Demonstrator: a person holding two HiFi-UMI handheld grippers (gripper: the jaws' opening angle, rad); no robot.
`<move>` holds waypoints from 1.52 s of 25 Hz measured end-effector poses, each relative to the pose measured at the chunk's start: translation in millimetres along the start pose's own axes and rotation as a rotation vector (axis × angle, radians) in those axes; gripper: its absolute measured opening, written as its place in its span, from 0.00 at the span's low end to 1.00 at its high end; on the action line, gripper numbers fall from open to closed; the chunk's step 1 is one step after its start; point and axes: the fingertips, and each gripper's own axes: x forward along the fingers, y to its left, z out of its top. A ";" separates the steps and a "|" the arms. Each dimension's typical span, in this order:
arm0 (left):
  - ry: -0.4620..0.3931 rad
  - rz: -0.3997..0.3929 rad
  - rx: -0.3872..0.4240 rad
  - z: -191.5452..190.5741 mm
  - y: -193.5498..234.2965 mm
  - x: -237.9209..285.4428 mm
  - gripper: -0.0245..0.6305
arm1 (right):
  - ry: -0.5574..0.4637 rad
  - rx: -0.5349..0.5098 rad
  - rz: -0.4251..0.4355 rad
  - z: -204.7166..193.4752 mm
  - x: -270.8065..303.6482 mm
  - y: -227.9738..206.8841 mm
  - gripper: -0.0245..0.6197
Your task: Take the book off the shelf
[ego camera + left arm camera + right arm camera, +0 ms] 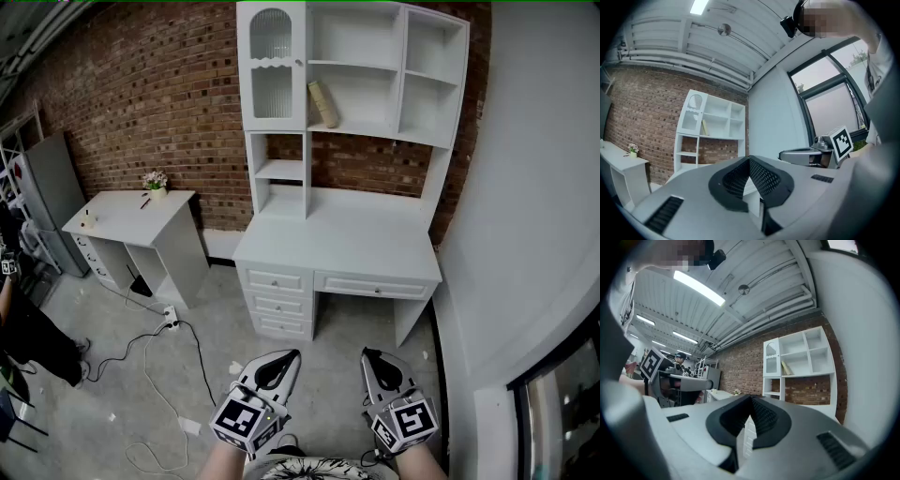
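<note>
Left claw [284, 359] and right claw [372, 358]: both closed, empty, well short of desk [337, 246]; approach step pending, next likely advance, open, reach leaning book [323, 103] on upper shelf [366, 128].

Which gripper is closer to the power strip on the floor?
Left. The left gripper hangs to the right of the power strip, nearer the person; the right gripper is farther right, beyond the left one.
</note>
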 end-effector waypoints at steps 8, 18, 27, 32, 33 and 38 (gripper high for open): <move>-0.010 -0.027 -0.014 3.0 -7.0 3.8 0.05 | 0.019 0.007 0.013 -7.1 0.7 -0.2 0.05; -0.009 -0.022 -0.025 -2.3 -2.1 20.2 0.05 | 0.044 0.033 -0.014 -25.0 15.2 -25.1 0.05; 0.014 0.039 -0.049 -21.6 92.6 86.7 0.05 | 0.078 0.018 -0.040 -45.2 116.9 -66.1 0.05; 0.016 -0.008 -0.059 -19.6 150.2 113.2 0.05 | 0.075 0.019 -0.107 -40.5 171.2 -76.9 0.05; 0.020 -0.015 -0.067 -19.4 164.0 118.9 0.05 | 0.080 0.020 -0.117 -41.1 184.7 -78.0 0.05; 0.021 -0.050 -0.070 -15.7 253.4 165.1 0.05 | 0.079 0.069 -0.151 -37.6 279.8 -98.6 0.05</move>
